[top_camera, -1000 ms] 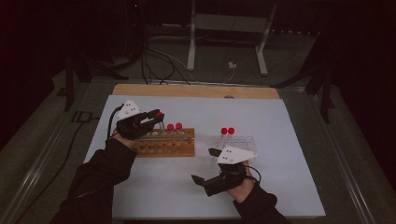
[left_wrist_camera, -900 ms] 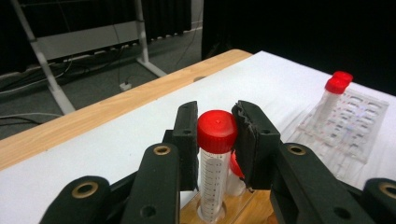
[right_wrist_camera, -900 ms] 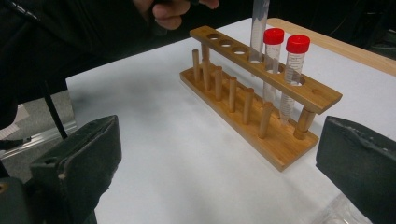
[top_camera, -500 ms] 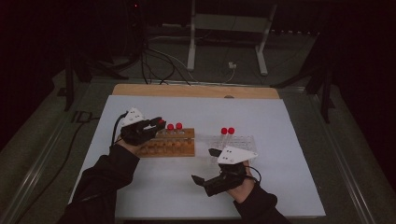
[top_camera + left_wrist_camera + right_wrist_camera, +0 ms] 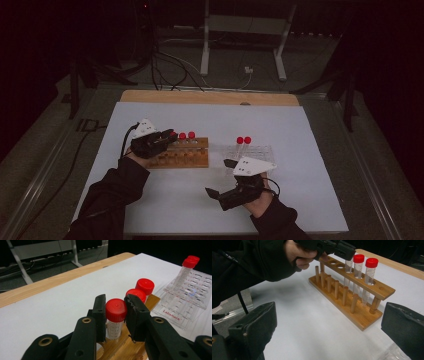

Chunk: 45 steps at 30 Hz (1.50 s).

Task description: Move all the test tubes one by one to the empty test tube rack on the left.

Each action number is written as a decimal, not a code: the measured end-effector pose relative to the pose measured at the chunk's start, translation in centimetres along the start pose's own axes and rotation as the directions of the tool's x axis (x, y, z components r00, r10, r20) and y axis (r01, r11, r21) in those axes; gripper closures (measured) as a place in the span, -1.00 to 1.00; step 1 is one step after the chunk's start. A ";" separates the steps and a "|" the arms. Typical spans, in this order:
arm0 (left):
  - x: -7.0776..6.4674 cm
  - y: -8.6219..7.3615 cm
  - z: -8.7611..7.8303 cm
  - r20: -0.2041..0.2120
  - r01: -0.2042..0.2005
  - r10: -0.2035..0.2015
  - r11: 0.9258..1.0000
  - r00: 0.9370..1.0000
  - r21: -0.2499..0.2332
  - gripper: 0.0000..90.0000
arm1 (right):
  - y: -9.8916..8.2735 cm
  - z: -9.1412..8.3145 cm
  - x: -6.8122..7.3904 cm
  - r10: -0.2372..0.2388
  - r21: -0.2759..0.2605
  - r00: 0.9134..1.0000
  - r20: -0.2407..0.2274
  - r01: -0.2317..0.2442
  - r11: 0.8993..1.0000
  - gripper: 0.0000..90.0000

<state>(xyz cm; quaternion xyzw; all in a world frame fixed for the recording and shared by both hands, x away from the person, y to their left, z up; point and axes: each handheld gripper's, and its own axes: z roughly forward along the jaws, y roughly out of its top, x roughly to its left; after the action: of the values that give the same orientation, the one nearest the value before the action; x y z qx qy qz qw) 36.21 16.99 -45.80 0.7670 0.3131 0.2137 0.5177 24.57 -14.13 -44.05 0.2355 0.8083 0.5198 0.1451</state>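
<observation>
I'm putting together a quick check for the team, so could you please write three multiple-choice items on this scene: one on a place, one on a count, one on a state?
1. Where does the tube held by the left gripper stand?
A. in the wooden rack
B. in the clear plastic rack
C. flat on the table

2. How many red-capped tubes stand in the clear plastic rack?
A. none
B. two
C. five

3. How are the right gripper's fingers?
A. shut on a tube
B. shut on the rack
C. open, holding nothing

Answers:
1 A: the left gripper view shows the held tube in the wooden rack.
2 B: two red caps rise from the clear plastic rack.
3 C: the fingers of the right gripper stand wide apart with bare table between.
</observation>
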 end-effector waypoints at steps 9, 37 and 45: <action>0.0 0.1 -0.1 0.004 -0.011 0.011 1.000 1.000 0.017 0.59 | 0.2 -0.4 -0.1 0.001 -0.010 1.000 0.003 -0.001 1.000 -1.00; -1.8 1.5 -5.0 0.101 -0.025 0.030 0.999 0.994 -0.045 -0.47 | 1.7 -4.1 -3.7 0.049 -0.103 0.997 0.062 -0.042 0.994 -1.00; -4.1 0.3 -6.3 0.196 -0.050 0.054 0.998 0.979 -0.027 -0.95 | 0.9 -4.3 -5.9 0.063 -0.076 0.993 0.100 -0.055 0.996 -1.00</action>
<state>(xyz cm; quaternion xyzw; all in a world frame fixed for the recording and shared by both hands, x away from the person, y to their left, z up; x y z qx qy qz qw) 29.25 18.19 -43.21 0.7864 0.2379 0.1540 0.5489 27.66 -20.29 -41.47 0.2800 0.7730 0.5403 0.1793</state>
